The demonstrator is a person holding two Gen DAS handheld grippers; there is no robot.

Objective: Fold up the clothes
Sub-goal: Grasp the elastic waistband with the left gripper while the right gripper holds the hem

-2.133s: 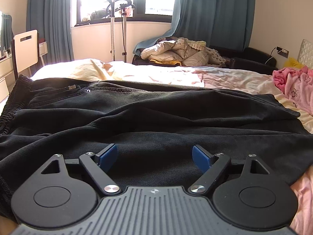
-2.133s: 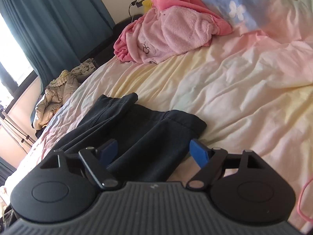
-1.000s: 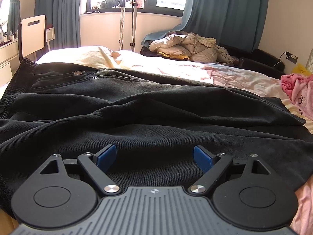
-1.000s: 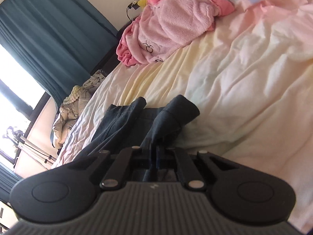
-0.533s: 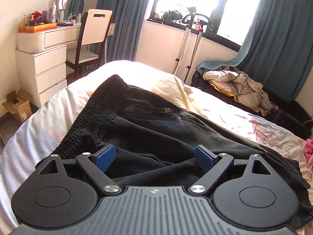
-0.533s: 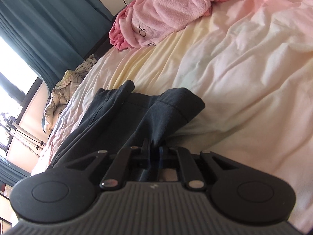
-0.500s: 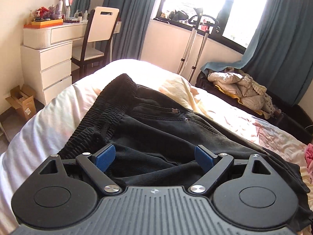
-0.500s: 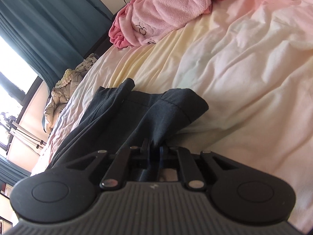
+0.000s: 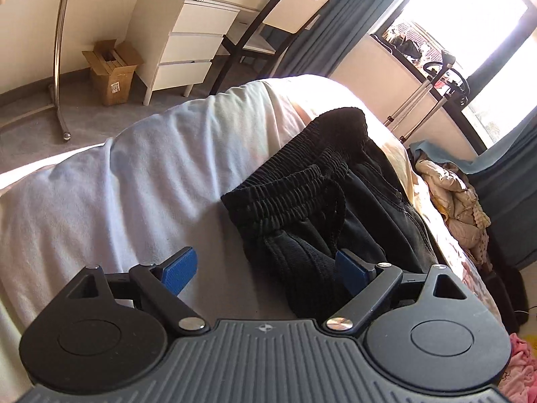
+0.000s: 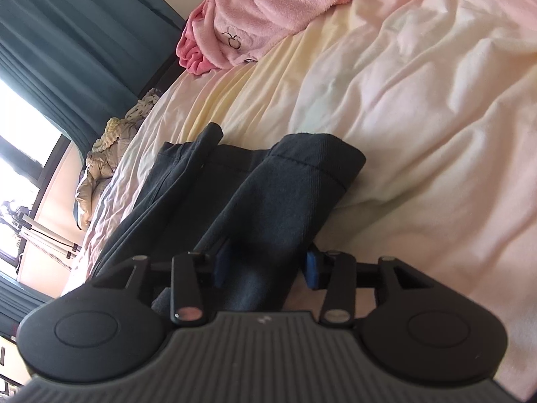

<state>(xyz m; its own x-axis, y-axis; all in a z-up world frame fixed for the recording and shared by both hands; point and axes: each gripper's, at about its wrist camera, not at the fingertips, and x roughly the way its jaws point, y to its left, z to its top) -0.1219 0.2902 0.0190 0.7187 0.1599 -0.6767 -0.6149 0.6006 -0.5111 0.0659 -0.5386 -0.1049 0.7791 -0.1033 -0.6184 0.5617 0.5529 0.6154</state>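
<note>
Black trousers lie lengthwise across the bed. My left tongs gape empty over the waistband corner. My right tongs have just been opening, straddling the leg hem without pinching it.

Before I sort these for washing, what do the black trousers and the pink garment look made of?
Trousers: probably heavy woven cotton, denim-like, matte; visible twill grain, stitched seams and a ribbed elastic waistband. Pink garment: likely fleece or plush; fuzzy, soft-looking nap. Neither fibre is certain from looks alone.
</note>
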